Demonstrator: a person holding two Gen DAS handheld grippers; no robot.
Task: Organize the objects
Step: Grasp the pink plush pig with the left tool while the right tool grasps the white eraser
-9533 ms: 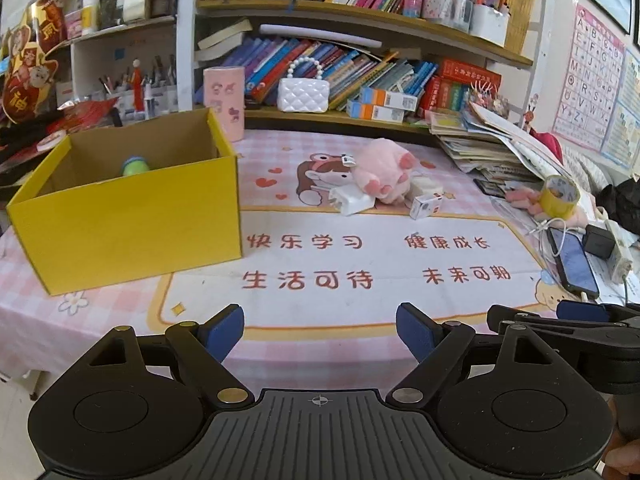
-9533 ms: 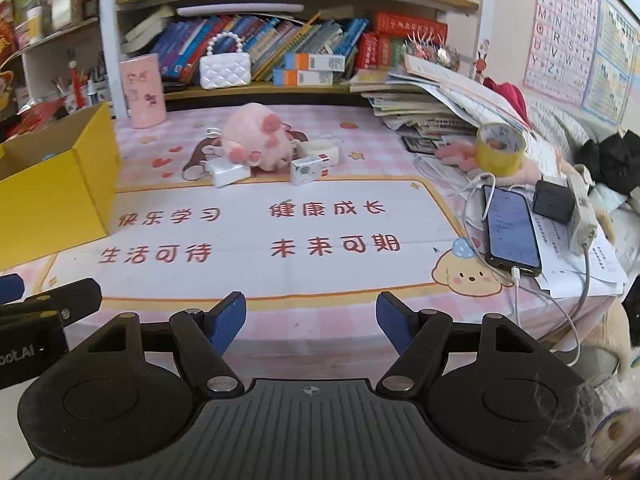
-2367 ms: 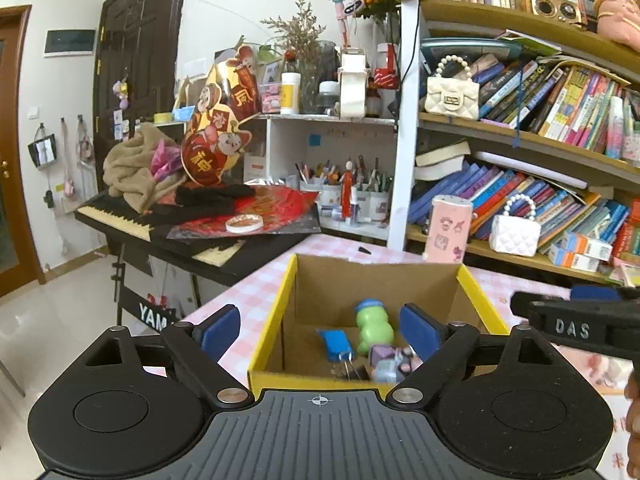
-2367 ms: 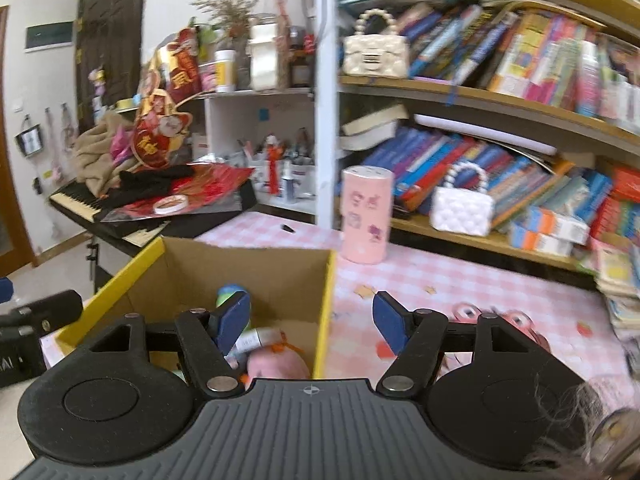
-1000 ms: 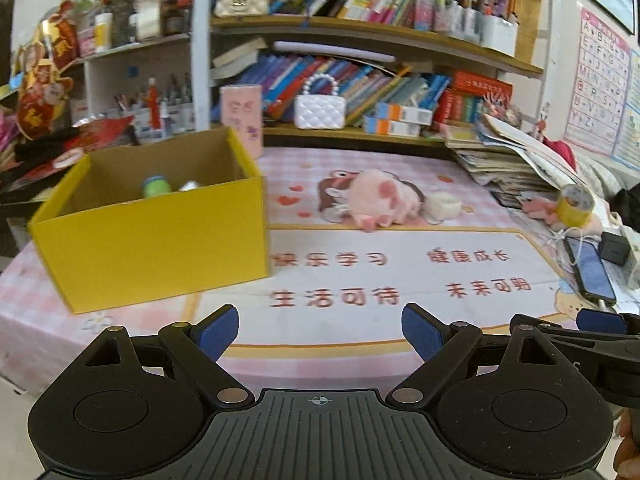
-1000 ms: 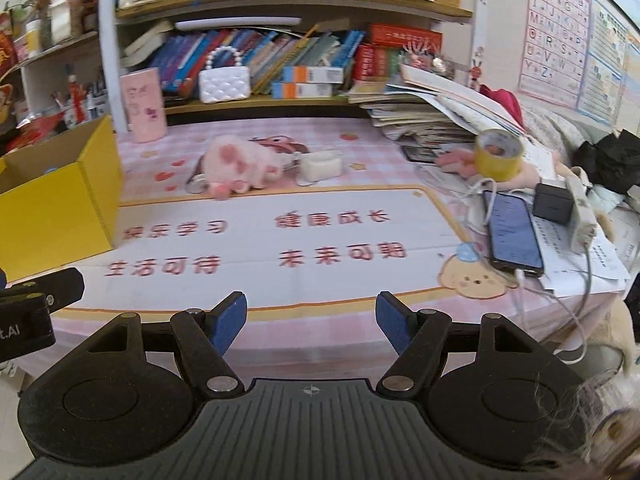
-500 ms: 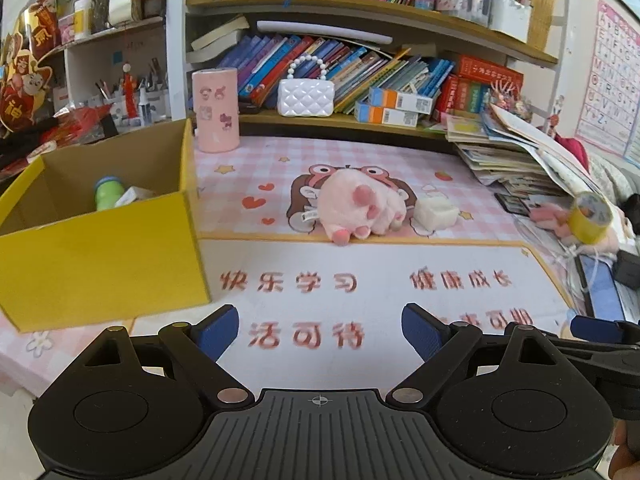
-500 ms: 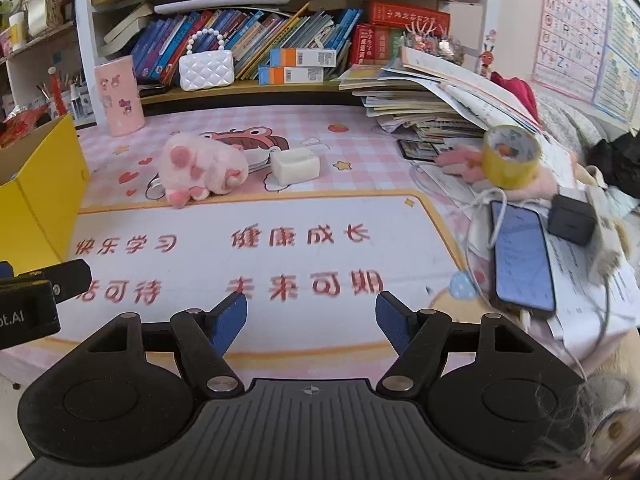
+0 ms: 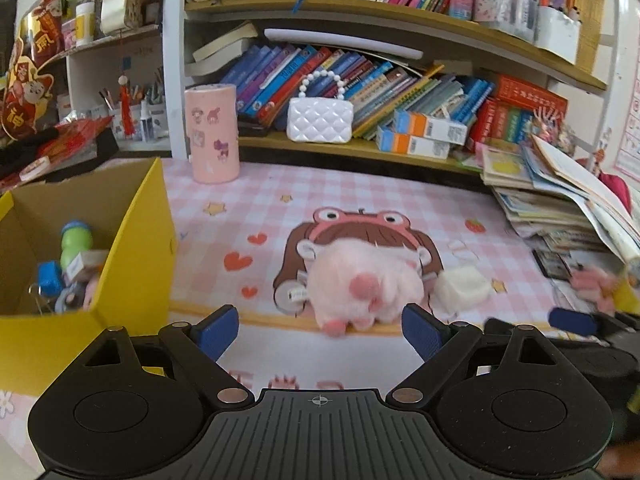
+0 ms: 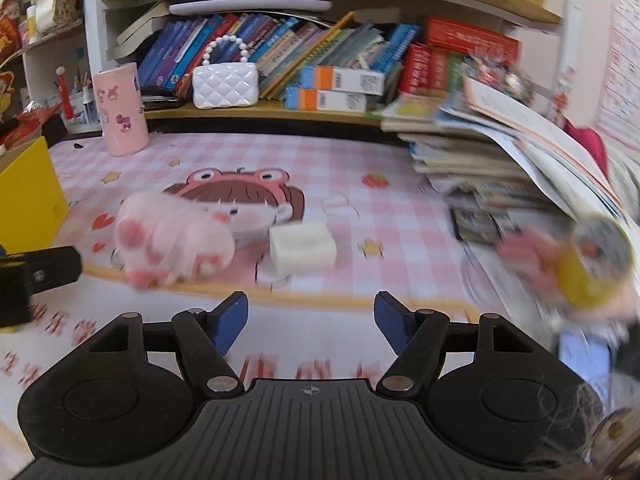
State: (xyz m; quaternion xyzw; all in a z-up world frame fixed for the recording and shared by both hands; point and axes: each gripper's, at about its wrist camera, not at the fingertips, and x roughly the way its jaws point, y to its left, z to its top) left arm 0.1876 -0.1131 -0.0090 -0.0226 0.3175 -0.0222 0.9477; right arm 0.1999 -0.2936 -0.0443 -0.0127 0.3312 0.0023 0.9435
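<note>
Yellow box (image 9: 132, 264): far left on the pink checked cloth, open-topped, already holding a green bottle (image 9: 76, 240) and small clips; I read it as the drop point.
Left gripper (image 9: 320, 332): released, blue pads spread wide, nothing between them; the pink plush paw (image 9: 364, 284) lies on the cloth just ahead of the gap.
Plush, my plan: I would come in low with both pads straddling the body, not the toes, since soft pile should squash and slip; clench only once the plush fills the gap.
White block (image 10: 302, 250): just right of the plush, near or touching it; I cannot tell which.
Right gripper (image 10: 310, 326): nothing between the pads, which have just been narrowing toward each other; aimed at the block but well short of it.
Block, my plan: I judge it firm enough for a flat-sided pinch; approach square-on to avoid nudging the plush.
Left-wrist view only: box interior and contents.
Right-wrist view only: the block's full shape, and yellow tape roll (image 10: 592, 264) by the book stack, blurred.
</note>
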